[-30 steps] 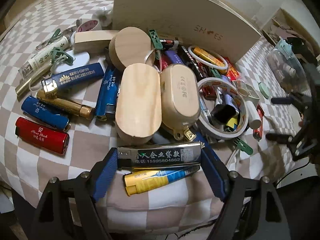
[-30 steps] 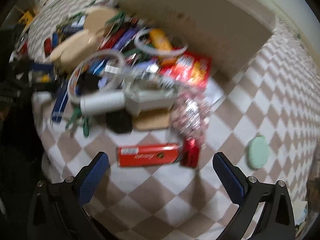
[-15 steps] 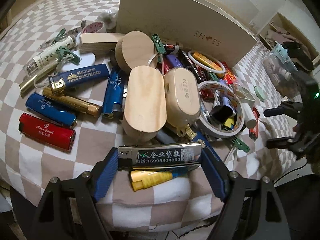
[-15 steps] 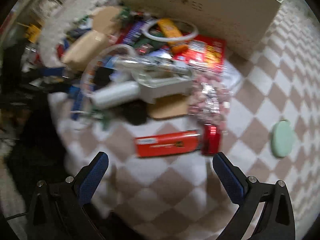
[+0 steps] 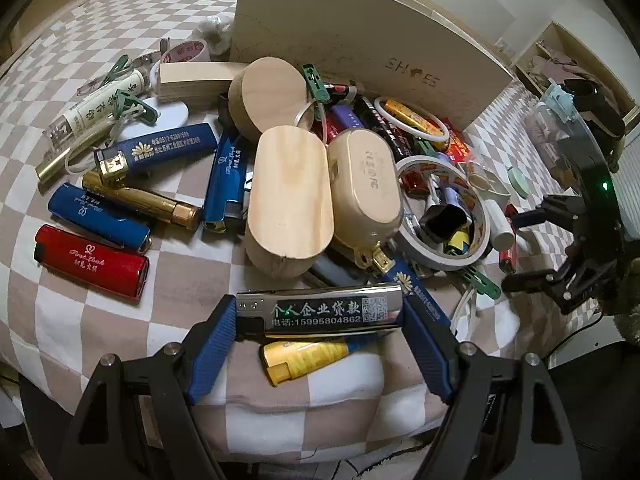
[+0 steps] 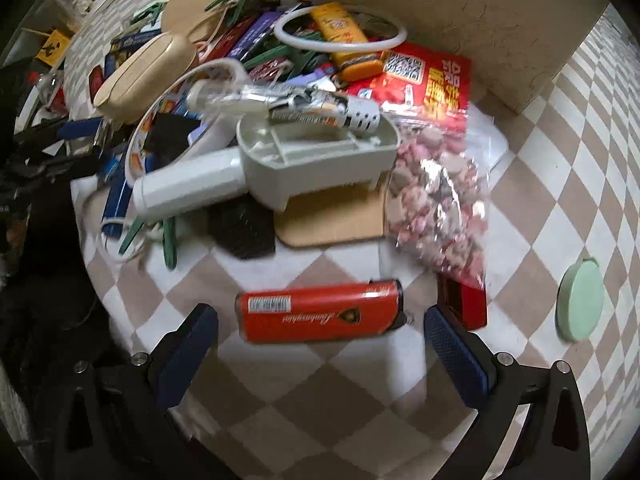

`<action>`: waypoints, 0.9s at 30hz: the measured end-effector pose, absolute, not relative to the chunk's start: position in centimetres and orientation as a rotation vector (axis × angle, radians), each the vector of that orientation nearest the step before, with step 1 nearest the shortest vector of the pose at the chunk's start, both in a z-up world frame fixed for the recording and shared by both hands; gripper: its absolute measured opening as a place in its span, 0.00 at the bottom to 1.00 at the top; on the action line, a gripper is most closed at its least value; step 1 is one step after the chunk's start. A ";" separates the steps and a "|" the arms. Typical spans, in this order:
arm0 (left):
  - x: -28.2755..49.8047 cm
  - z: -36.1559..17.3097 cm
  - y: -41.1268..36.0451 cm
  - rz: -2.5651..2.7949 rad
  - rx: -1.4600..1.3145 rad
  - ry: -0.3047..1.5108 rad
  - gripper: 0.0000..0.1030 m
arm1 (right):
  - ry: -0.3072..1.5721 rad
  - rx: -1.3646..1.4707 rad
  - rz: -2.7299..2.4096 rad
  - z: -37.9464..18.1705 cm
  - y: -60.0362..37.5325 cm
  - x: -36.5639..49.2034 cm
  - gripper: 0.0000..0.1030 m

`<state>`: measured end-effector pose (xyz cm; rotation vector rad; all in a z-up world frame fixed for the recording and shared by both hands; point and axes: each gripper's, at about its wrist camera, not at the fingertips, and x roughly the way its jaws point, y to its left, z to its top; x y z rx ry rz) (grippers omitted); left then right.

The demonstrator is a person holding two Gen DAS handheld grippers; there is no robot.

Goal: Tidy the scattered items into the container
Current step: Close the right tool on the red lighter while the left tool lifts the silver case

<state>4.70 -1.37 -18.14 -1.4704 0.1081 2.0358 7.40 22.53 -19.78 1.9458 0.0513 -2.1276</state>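
One beige shoe box [image 5: 360, 40] (lettered "SHOES") behind a heap of scattered lighters. Left gripper [image 5: 320, 316] clamped on silver lighter [image 5: 320, 310]. Right gripper [image 6: 320, 332] open, spread around orange-red lighter [image 6: 320, 312] on checkered cloth [image 6: 304, 392].

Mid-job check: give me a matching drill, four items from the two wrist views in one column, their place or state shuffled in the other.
1. silver lighter
2. orange lighter
3. yellow lighter
4. mint round lid

A. lies between open jaws, untouched
B. clamped end to end by the left gripper
C. alone on the checkered cloth, far right
D. on the cloth under the held lighter

Pairs: 1-B, 2-A, 3-D, 4-C
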 end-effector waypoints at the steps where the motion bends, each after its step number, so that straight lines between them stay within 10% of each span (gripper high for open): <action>1: 4.7 -18.1 -1.3 2.036 -1.470 0.108 0.79 | 0.057 1.945 -2.133 -19.8 22.4 7.3 1.00; 10: 4.6 -18.1 -1.4 2.027 -1.474 0.095 0.79 | 0.123 2.031 -2.170 -19.9 21.2 7.0 1.00; 15: 4.7 -18.1 -1.4 2.026 -1.475 0.094 0.79 | 0.082 2.064 -2.198 -18.9 21.0 6.7 0.75; 27: 4.6 -17.4 -1.9 2.032 -1.468 0.057 0.79 | -0.027 2.032 -2.253 -16.7 20.5 6.4 0.75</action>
